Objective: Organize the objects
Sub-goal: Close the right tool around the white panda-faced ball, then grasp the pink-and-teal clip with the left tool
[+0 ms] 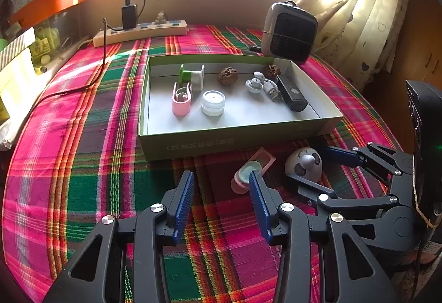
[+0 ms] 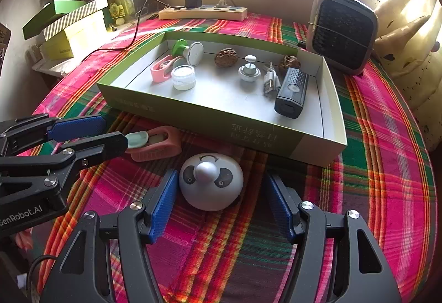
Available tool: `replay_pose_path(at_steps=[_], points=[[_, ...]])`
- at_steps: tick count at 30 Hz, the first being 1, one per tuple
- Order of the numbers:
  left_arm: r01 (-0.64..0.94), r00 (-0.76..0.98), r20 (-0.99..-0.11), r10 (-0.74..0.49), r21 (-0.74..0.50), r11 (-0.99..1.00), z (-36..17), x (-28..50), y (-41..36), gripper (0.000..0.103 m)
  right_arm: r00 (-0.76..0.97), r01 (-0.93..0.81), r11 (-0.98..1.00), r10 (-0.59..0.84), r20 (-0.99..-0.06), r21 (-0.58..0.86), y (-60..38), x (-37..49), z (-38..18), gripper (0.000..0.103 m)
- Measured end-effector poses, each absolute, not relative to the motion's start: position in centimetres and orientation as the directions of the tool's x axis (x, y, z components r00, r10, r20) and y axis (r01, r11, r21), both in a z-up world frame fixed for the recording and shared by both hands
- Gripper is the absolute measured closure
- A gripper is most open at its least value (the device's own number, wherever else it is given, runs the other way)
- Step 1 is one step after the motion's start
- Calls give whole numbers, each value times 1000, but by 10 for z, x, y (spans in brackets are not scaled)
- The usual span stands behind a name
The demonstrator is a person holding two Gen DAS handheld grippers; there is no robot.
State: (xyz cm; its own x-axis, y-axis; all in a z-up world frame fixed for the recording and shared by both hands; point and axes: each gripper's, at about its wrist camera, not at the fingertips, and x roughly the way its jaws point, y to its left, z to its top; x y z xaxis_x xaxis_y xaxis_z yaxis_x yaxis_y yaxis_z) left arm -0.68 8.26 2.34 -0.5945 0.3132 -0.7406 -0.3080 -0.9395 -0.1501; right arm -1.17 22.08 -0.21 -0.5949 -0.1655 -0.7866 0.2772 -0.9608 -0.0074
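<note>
My right gripper [image 2: 218, 200] is spread w/ the panda-faced dome [image 2: 211, 181] between its jaws, pads not touching; my left gripper [image 1: 221, 192] is spread too, empty. Dome & pink case [image 2: 157, 145] sit on the plaid bench [image 2: 386, 137] in front of the green tray [image 2: 193, 115].

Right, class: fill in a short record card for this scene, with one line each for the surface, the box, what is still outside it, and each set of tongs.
surface: plaid cloth
box: open, green outside, white inside
in box: spool, jar, pink clip, two walnuts, black device
outside box: panda dome, pink case
left tongs: open, nothing between the pads, case just beyond the tip
right tongs: open, pads either side of the dome, gap showing on its right
</note>
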Motion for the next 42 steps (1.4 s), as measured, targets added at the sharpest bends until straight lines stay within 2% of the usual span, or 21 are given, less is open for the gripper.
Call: replay_pose_path(at_steps=[8,24,42], points=[[-351,-577,-743,338,-148,-925,23,-8,93,63,-600,272,-962,-168,-782,-2,226,-9,0,56],[-370,-547,-779,307,-105,-923,13,-20,113,63,-598,259,-965,-189,-779,36,240,-6,1,56],[-360,-569,-779,261,-50,-932,13,-23,130,65,-596,265,-964,-194,-779,38,248,-3,0,56]])
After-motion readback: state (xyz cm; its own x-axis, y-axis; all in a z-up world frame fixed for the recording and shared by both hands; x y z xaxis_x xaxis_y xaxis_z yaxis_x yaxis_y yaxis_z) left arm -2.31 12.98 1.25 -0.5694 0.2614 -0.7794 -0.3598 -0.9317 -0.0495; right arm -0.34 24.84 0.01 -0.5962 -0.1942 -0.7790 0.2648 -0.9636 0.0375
